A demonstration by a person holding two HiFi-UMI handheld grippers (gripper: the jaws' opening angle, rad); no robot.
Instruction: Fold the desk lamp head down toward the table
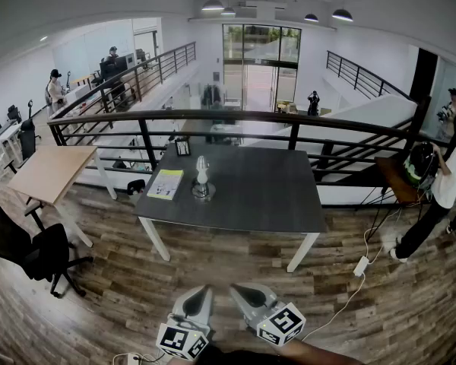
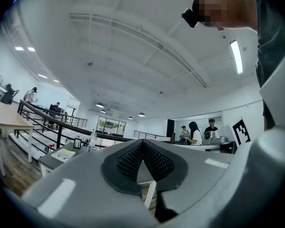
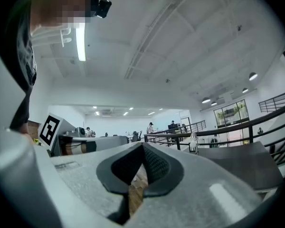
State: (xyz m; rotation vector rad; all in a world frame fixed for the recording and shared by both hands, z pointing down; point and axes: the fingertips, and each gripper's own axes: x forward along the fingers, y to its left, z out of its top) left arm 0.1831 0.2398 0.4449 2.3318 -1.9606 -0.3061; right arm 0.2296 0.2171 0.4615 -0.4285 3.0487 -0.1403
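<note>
Tongs sit nearest, at the bottom centre of the head view: our left tongs (image 1: 203,293) and right tongs (image 1: 242,293) are both closed, with nothing between them. Well beyond, across the wooden floor (image 1: 121,280), the dark desk (image 1: 273,196) carries the desk lamp (image 1: 202,176), upright, left of centre, beside a yellow booklet (image 1: 166,183). We judge it light and tippy, so we would pin its base (image 1: 203,192) with 1 pair and press the head (image 1: 202,163) gently with the other.

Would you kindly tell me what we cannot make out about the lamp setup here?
- Desk lamp: too small in the head view to show its hinge or head angle.
- Booklet: print too small to read, head view.
- Table: partly hidden by the body of the right gripper, right gripper view.
</note>
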